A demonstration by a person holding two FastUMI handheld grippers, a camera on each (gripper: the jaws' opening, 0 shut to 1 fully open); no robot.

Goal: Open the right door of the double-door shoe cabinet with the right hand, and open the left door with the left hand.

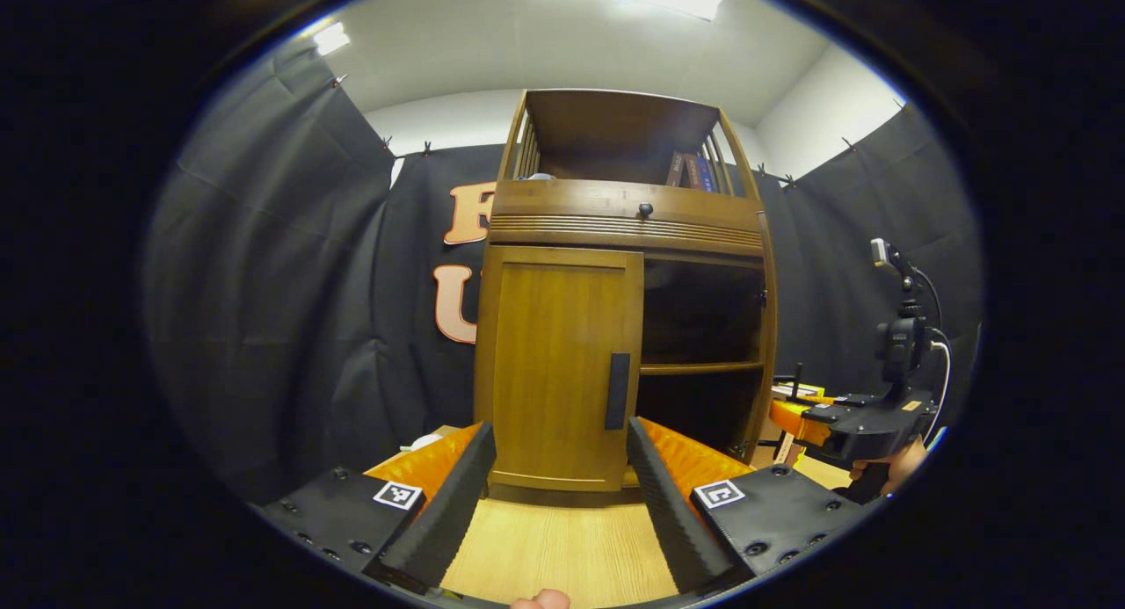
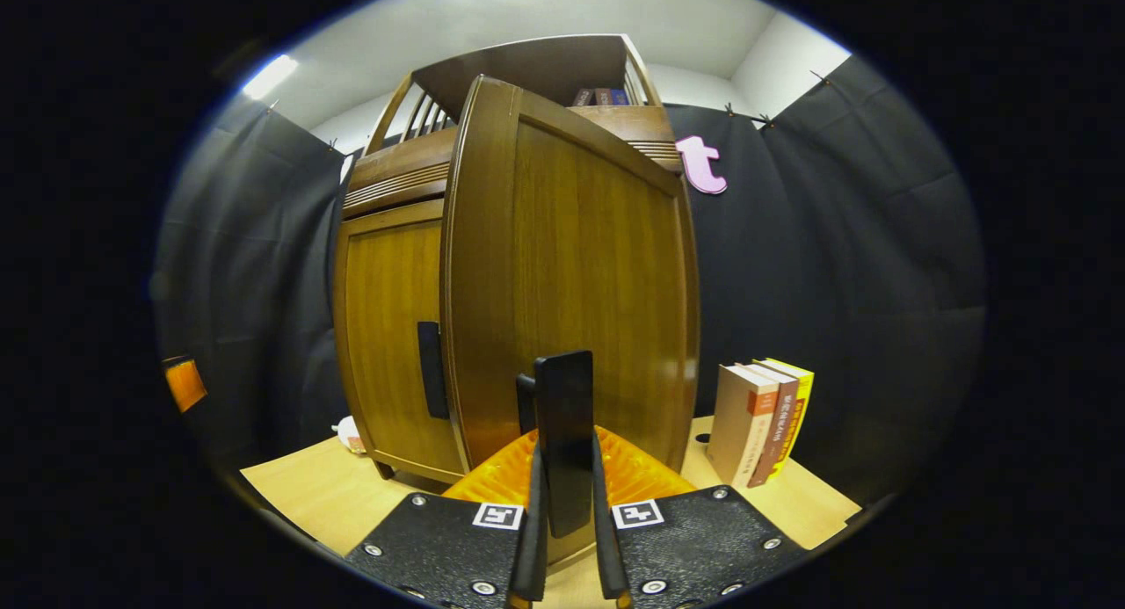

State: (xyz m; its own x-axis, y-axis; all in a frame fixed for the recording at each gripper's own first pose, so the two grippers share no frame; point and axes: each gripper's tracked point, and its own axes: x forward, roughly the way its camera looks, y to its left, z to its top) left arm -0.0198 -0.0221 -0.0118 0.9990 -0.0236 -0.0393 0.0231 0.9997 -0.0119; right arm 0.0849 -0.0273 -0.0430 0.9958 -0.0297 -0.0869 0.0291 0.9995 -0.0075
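Clamping both fingers on the right door's black handle [image 2: 563, 442], right hand-held gripper [image 2: 567, 539], door [image 2: 571, 275] swung wide open. Left hand-held gripper [image 1: 560, 495] spread wide, grasping nothing, facing the closed left door [image 1: 558, 363] and its handle [image 1: 618, 391]. Shoe cabinet [image 1: 628, 213] standing mid-worktop [image 1: 562, 547]; books [image 2: 760, 420] near the right edge.

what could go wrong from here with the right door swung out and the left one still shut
The right gripper is clamped on the right door's handle; swinging wider could knock the books standing beside the cabinet. The left gripper is open, short of the left door's handle; closing early would miss it.
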